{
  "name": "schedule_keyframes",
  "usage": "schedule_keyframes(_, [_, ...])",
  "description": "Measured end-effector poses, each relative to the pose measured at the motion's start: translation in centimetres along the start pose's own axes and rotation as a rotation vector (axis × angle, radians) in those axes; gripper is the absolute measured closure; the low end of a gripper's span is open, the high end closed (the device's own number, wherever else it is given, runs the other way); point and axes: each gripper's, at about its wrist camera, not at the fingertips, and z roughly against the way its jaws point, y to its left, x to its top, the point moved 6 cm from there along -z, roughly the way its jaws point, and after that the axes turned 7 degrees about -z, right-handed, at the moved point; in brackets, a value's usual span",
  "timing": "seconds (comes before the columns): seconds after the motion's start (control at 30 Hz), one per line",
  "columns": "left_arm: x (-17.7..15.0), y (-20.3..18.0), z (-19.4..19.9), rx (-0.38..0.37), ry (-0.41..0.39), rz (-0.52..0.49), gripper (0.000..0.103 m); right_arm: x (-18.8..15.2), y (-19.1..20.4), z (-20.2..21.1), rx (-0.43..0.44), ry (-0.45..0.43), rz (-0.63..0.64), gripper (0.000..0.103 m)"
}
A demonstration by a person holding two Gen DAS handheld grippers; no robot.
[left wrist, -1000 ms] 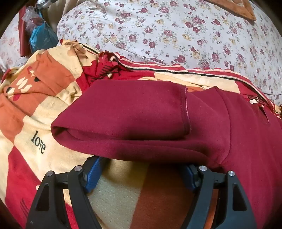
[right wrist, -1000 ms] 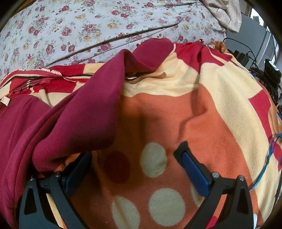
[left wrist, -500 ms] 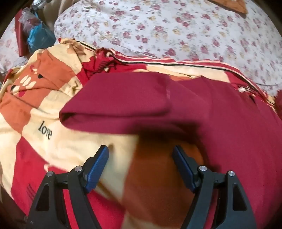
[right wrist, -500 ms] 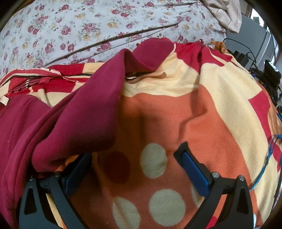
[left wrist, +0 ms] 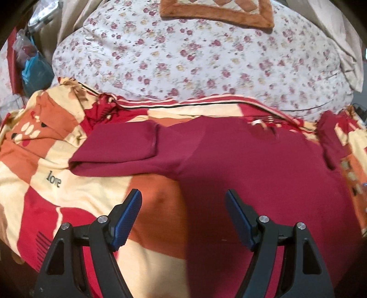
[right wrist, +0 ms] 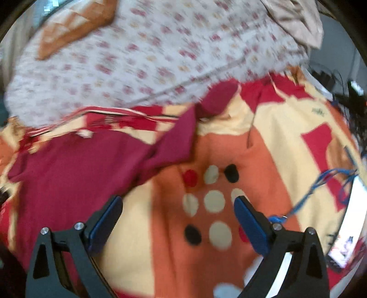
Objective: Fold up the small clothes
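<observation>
A dark red garment lies spread on the patterned blanket, its left sleeve folded over itself. My left gripper is open and empty, held above the garment's lower left edge. In the right wrist view the same garment lies at left, its right sleeve stretched out toward the back. My right gripper is open and empty above the blanket's dotted patch, to the right of the garment.
A floral quilt is heaped behind the blanket, with an orange-bordered cushion on top. Bags sit at far left. Blue cords and cables lie at the right edge.
Both grippers pulled back and up from the garment, so more of it shows. The left gripper's fingers came out from under the folded sleeve. The right view is now motion-blurred.
</observation>
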Motion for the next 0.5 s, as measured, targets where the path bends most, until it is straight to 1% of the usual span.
schedule_keyframes(0.07, [0.3, -0.6, 0.7, -0.021, -0.015, 0.002, 0.047, -0.1, 1.0, 4.3, 0.038, -0.008, 0.058, 0.003])
schedule_keyframes(0.13, [0.6, -1.2, 1.2, -0.019, -0.02, -0.005, 0.047, 0.1, 1.9, 7.5, 0.085, -0.015, 0.092, 0.003])
schedule_keyframes(0.2, [0.9, -1.8, 1.7, -0.024, -0.028, -0.013, 0.047, 0.2, 2.7, 11.2, 0.152, -0.028, 0.108, 0.003])
schedule_keyframes(0.3, [1.1, -2.6, 2.4, -0.029, -0.043, -0.027, 0.047, 0.1, 3.7, 15.5, 0.236, -0.045, 0.107, 0.003])
schedule_keyframes(0.37, [1.2, -3.0, 2.8, -0.023, -0.059, -0.04, 0.047, 0.2, 4.6, 17.4, 0.288, -0.063, 0.105, 0.001])
schedule_keyframes(0.4, [1.3, -3.2, 2.9, -0.019, -0.059, -0.044, 0.047, 0.1, 5.0, 17.7, 0.296, -0.065, 0.105, 0.001])
schedule_keyframes(0.5, [1.2, -3.4, 3.3, -0.017, -0.055, -0.058, 0.047, -0.3, 7.1, 17.9, 0.319, -0.026, 0.135, 0.001])
